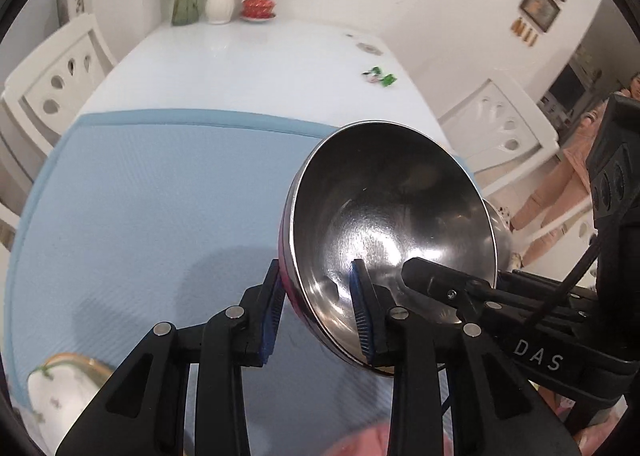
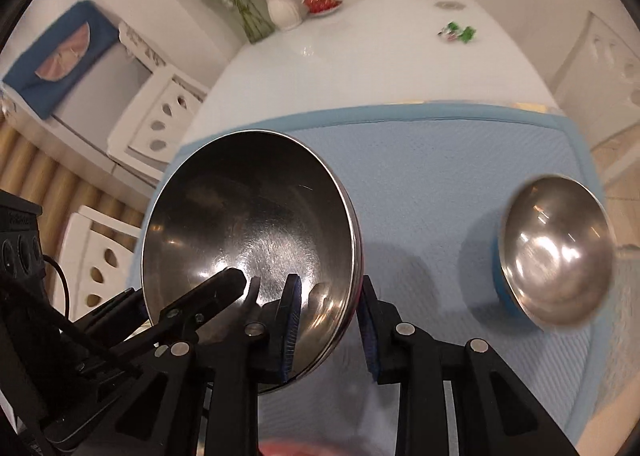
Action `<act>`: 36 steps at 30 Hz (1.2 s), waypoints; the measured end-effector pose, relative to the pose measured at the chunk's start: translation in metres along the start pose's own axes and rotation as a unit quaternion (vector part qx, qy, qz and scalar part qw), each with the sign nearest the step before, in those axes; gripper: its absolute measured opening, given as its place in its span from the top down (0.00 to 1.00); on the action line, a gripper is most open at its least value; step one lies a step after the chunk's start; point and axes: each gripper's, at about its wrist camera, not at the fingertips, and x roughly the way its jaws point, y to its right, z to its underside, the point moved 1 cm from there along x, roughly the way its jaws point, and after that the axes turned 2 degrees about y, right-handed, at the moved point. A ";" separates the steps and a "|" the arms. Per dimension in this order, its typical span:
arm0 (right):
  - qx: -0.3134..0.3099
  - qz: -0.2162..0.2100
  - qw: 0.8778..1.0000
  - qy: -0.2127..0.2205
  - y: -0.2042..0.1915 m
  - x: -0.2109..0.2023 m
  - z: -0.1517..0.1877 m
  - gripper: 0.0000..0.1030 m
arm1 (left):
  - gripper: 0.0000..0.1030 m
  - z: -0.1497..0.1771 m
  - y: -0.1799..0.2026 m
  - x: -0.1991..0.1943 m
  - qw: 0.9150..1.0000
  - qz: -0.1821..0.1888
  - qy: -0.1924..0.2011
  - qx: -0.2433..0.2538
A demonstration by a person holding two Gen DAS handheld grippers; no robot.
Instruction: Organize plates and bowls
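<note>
I hold one steel bowl (image 1: 384,208) with a pink outside between both grippers, tilted, above the blue mat (image 1: 140,196). My left gripper (image 1: 316,268) is shut on its near-left rim, one pad inside and one outside. My right gripper (image 2: 330,282) is shut on the rim of the same bowl (image 2: 248,216) at its right side. A finger of each gripper reaches into the bowl in the other's view. A second steel bowl (image 2: 556,252) with a blue outside sits on the mat (image 2: 440,176) to the right. A white plate (image 1: 60,388) with a gold rim lies at the mat's near-left corner.
The mat covers the near end of a white table (image 1: 240,60). At the far end stand a white vase (image 1: 220,0) with flowers, a glass vase and a red lidded dish (image 1: 258,6). Green wrapped sweets (image 1: 380,76) lie at the right. White chairs (image 1: 52,84) flank the table. A person (image 1: 560,192) is at the far right.
</note>
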 end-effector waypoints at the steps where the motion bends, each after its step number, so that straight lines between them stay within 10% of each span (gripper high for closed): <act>1: 0.010 -0.001 1.000 0.003 -0.001 -0.013 0.009 0.73 | 0.73 0.005 0.004 -0.007 1.000 -0.001 0.000 0.002; 16: 0.026 0.019 0.996 -0.086 0.005 -0.047 0.133 0.73 | 0.73 0.124 0.018 -0.050 0.998 0.018 -0.060 -0.002; 36: 0.061 0.023 0.987 -0.147 0.017 -0.023 0.156 0.73 | 0.73 0.157 0.025 -0.024 0.991 0.024 -0.132 0.018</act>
